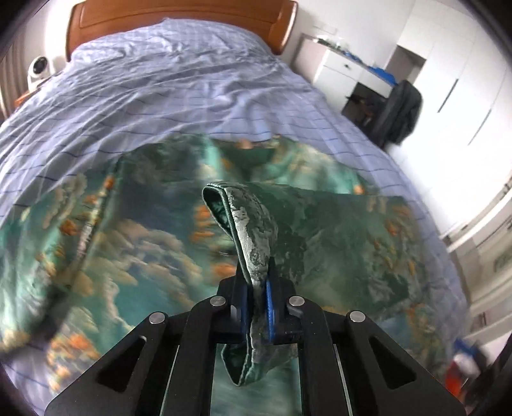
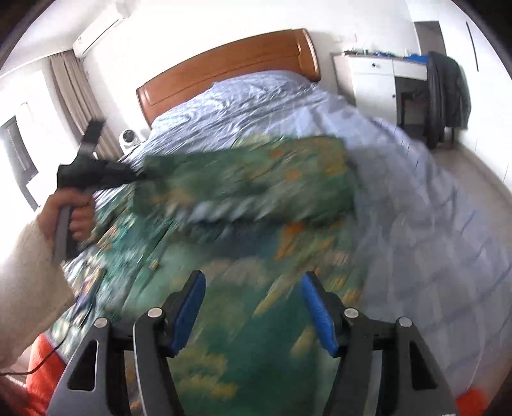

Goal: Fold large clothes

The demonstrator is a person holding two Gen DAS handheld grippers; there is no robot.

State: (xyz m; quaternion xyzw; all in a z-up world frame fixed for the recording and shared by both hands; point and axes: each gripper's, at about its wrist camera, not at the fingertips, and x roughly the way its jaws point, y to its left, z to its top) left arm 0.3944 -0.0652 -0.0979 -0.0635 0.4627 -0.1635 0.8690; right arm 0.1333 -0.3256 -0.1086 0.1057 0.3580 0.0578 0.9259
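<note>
Now the left gripper [image 1: 256,297] pinches the green garment's [image 1: 128,230] hem; right gripper [image 2: 252,304] gapes above it.

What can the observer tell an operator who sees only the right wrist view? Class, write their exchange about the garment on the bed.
Operator: My picture is blurred. Is the left claw closed on anything?
Observer: Yes. It is shut on a hemmed fold of the green garment, pinched between its blue pads.
Operator: Does the cloth end at the pads?
Observer: No. A loop of it stands up beyond the tips and another hangs behind them.
Operator: My right claw is open with nothing in it. What lies past the garment's collar?
Observer: Only the blue checked bedsheet, up to the wooden headboard.
</note>
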